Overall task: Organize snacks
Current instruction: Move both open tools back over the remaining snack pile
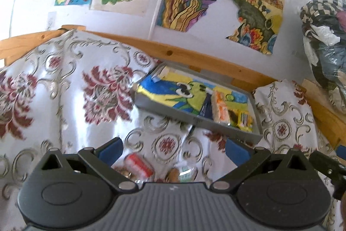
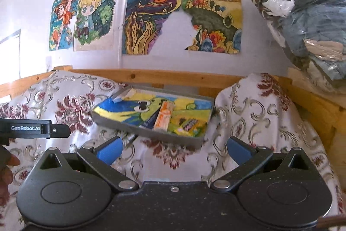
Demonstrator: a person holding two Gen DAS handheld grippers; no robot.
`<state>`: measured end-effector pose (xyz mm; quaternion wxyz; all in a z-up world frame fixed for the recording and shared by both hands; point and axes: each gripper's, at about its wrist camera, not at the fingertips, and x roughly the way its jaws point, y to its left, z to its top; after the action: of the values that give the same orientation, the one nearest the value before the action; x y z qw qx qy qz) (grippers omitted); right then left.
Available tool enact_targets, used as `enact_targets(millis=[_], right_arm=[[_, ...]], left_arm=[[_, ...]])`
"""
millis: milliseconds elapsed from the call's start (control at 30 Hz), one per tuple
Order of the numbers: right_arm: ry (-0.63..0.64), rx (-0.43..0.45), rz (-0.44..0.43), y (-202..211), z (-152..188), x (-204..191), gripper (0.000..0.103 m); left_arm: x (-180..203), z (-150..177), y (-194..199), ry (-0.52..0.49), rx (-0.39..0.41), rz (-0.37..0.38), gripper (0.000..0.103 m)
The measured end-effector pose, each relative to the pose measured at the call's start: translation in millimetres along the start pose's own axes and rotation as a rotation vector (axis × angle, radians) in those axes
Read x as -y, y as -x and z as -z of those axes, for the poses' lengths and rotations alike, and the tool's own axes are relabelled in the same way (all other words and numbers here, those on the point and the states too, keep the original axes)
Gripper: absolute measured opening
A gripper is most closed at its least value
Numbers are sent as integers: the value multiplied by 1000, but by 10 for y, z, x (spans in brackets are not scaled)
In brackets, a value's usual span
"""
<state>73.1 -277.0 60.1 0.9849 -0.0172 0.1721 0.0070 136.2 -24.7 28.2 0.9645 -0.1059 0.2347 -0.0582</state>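
Two blue-padded black grippers, left gripper (image 1: 174,149) and right gripper (image 2: 174,149), were both spread wide and held nothing.

Item, nearest: a few loose snacks lay on the floral cream-and-maroon tablecloth (image 1: 64,90), just under the left gripper's jaws. They comprised a red-and-white wrapped packet (image 1: 139,163) and a blurred green-and-white packet (image 1: 186,172), with a brown piece beside it that was too smeared to identify. These were not yet put away.

Item, farther: a shallow grey rectangular tray (image 2: 121,123), lined with a blue, yellow and green cartoon drawing, sat tilted on the cloth. It already held an orange-and-white long wrapped bar (image 2: 163,116), a dark blue packet (image 2: 149,121) touching it, and a yellow packet with dark lettering (image 2: 188,126) in the near right corner. By my estimate the task stood about half done, the loose pieces remaining.

Item, beyond: a pine wooden rail (image 2: 173,77), coloured drawings taped to a white wall (image 2: 149,18), and a clear plastic bag of folded clothes (image 2: 307,14) at the right. Nothing blocked the path to the tray, though bunched cloth rose on both sides of it.
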Motion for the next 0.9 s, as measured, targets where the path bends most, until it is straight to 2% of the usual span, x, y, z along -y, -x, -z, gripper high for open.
enact_targets(millis=[233,467,667,900], right_arm=[[16,-65,-10,333,279,-142,102],[37,-106,-35,492,462,-280,102],[44,-116,-49,553,538,-338,102],[30,-133,-55,530,595,-328,102]], left_arm=[[-66,284,214,-14,-31,-38,102],[-66,596,365,-37,-64,-47,102],[-103,798,427,-51,-108,-60,102],[-181,882,421,-49,-138,-100,102]])
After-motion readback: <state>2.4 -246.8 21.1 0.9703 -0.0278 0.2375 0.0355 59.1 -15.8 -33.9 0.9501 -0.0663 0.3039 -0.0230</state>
